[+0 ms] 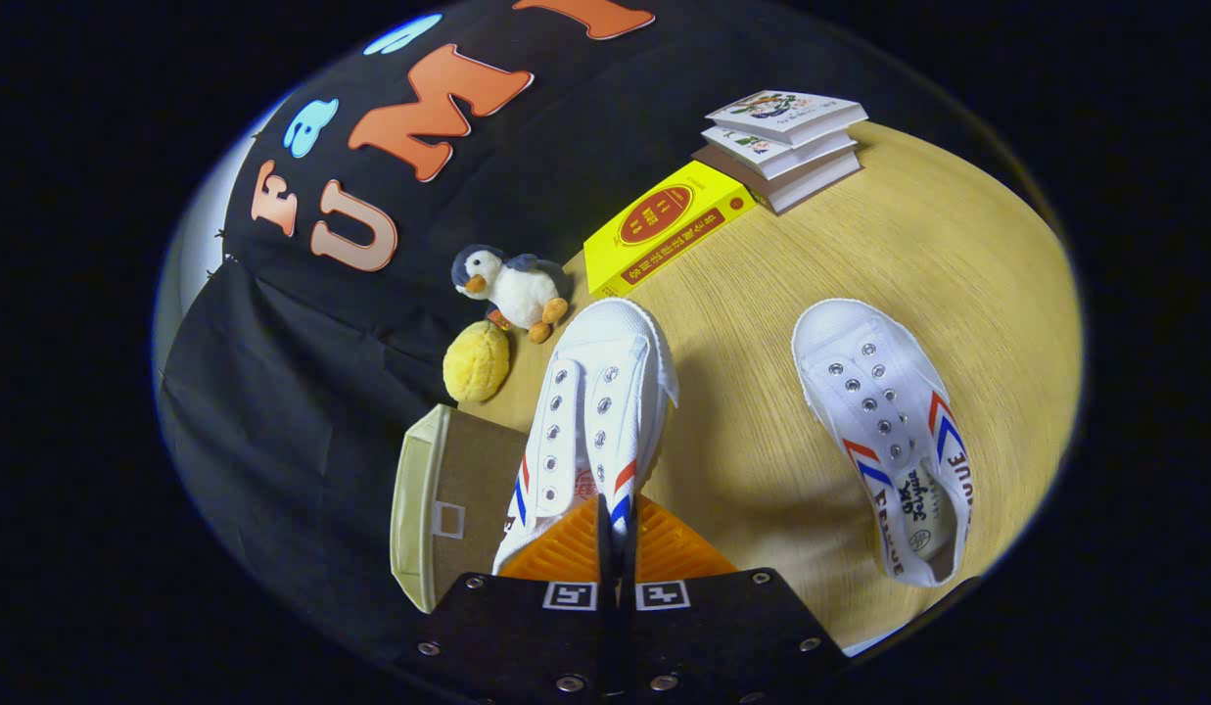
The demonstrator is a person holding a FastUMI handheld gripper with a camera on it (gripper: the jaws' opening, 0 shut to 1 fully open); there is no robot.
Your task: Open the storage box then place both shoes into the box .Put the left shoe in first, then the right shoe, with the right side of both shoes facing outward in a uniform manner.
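My gripper (613,524) is shut on the heel end of a white canvas shoe (593,411) with red and blue stripes, holding it lifted, toe pointing away. Just left of the fingers, below the held shoe, stands the beige storage box (446,504) with its flap showing; I cannot tell how far it is open. The second white shoe (889,431) lies on the wooden table (752,323) to the right of the fingers, toe pointing away, its opening nearest me.
Beyond the held shoe sit a yellow plush ball (476,362) and a small penguin plush (512,286). Farther back lie a yellow book (664,230) and a stack of books (786,142). The booth's black cloth wall rises behind and to the left.
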